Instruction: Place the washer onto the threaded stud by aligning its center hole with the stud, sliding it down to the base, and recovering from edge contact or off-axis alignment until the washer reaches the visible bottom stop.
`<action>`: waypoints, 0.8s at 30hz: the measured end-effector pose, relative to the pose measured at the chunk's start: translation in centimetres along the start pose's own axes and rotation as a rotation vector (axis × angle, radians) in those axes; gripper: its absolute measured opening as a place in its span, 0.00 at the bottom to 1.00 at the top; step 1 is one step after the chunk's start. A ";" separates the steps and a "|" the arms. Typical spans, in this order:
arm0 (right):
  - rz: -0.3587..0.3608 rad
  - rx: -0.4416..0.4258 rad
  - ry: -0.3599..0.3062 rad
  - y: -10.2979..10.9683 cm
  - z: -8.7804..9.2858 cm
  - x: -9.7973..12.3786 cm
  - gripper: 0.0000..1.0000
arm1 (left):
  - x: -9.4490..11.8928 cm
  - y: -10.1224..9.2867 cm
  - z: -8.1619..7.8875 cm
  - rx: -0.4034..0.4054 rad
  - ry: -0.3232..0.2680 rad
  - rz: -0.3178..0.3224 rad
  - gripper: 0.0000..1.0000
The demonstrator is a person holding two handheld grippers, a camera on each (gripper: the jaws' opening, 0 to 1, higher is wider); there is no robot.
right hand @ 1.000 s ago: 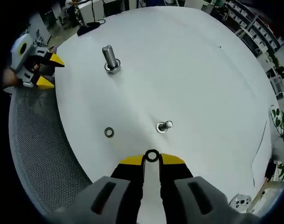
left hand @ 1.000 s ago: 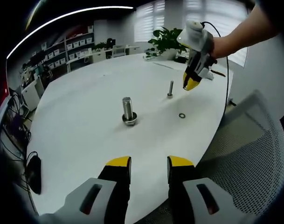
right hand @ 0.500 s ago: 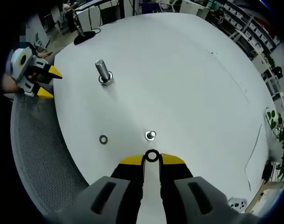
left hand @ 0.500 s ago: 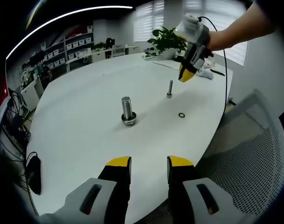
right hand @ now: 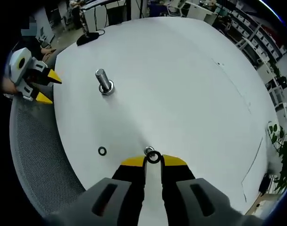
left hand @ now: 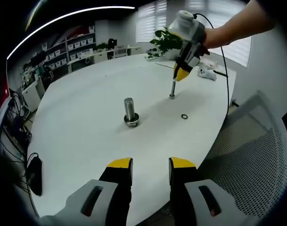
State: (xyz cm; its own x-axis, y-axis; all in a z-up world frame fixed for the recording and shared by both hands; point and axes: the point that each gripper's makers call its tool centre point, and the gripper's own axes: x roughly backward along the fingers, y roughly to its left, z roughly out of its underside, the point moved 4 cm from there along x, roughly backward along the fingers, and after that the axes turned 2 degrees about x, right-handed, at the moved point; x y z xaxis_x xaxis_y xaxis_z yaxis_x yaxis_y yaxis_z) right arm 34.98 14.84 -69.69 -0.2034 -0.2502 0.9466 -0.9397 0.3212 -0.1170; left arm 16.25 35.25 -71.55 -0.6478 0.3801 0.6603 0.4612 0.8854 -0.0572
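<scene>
The washer (right hand: pixel 153 157) is a small dark ring pinched between the yellow tips of the right gripper (right hand: pixel 153 161), its hole showing just above the tip ends in the right gripper view. It sits right over the top of the thin stud (right hand: pixel 148 151), whose bright head peeks out just to the ring's upper left, so the hole and the stud look slightly off from each other; whether they touch cannot be told. In the left gripper view the same right gripper (left hand: pixel 179 75) hangs point-down in a person's hand (left hand: pixel 214 36), its yellow tips just above the upright thin stud (left hand: pixel 172 89) on the white table (left hand: pixel 86 84); the washer itself is too small to make out there. A second, loose washer (left hand: pixel 184 116) lies flat on the table near the stud, toward the table's edge, also seen as a dark ring (right hand: pixel 102 151) to the left of the right gripper's tips. A thicker bolt (left hand: pixel 129 112) stands upright with a ring at its base, well apart from the stud and nearer the left gripper (left hand: pixel 150 165), whose jaws stand apart with nothing between them, hovering at the table's near edge. A grey mesh chair (left hand: pixel 256 150) sits beside the table, and a potted plant (left hand: pixel 164 42) stands at the far side.
</scene>
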 end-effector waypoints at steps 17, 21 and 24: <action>-0.015 -0.012 0.030 0.1 0.1 -1.1 0.14 | 0.0 -0.1 0.0 -0.005 0.003 0.002 0.28; -0.022 -0.019 0.037 0.2 0.2 -1.7 0.14 | 0.0 -0.1 0.0 -0.007 0.004 0.002 0.28; -0.024 -0.027 0.042 0.2 0.3 -2.2 0.14 | 0.0 -0.1 0.1 -0.008 0.007 0.003 0.28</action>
State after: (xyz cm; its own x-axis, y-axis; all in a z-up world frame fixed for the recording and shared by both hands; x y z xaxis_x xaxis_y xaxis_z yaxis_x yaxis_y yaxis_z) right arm 35.15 15.19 -71.90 -0.1689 -0.2202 0.9607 -0.9362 0.3407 -0.0865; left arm 16.18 35.17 -71.65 -0.6423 0.3812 0.6650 0.4685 0.8819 -0.0530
